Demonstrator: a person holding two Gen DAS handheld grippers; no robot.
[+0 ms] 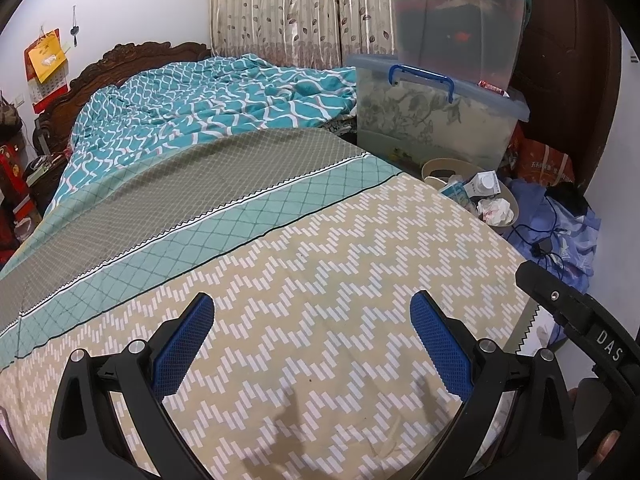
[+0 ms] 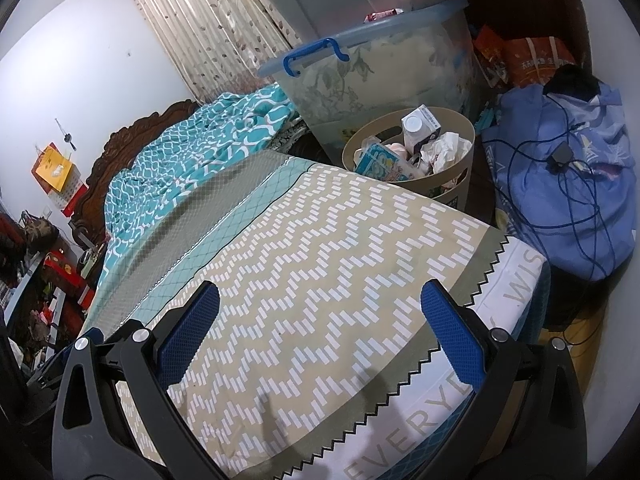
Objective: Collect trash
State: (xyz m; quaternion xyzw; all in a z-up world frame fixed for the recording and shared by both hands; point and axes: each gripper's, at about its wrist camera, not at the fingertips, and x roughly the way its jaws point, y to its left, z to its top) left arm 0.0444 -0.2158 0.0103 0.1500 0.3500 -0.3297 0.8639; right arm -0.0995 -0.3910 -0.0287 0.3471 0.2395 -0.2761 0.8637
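Observation:
A beige round trash bin [image 2: 460,178] stands on the floor past the bed's far right side, holding a milk carton [image 2: 420,126], a blue packet [image 2: 380,164] and crumpled paper [image 2: 446,148]. It also shows in the left wrist view [image 1: 510,212]. My left gripper [image 1: 312,320] is open and empty above the zigzag bedsheet [image 1: 320,280]. My right gripper [image 2: 320,312] is open and empty above the same sheet [image 2: 320,260] near the bed's corner. Part of the right gripper [image 1: 580,320] shows at the right in the left wrist view.
Two stacked clear storage boxes [image 1: 436,120] stand behind the bin. A blue bundle with a black cable and charger [image 2: 560,184] lies right of the bin. A teal quilt [image 1: 208,100] is bunched by the wooden headboard [image 1: 120,60]. Cluttered shelves [image 2: 36,280] are at the left.

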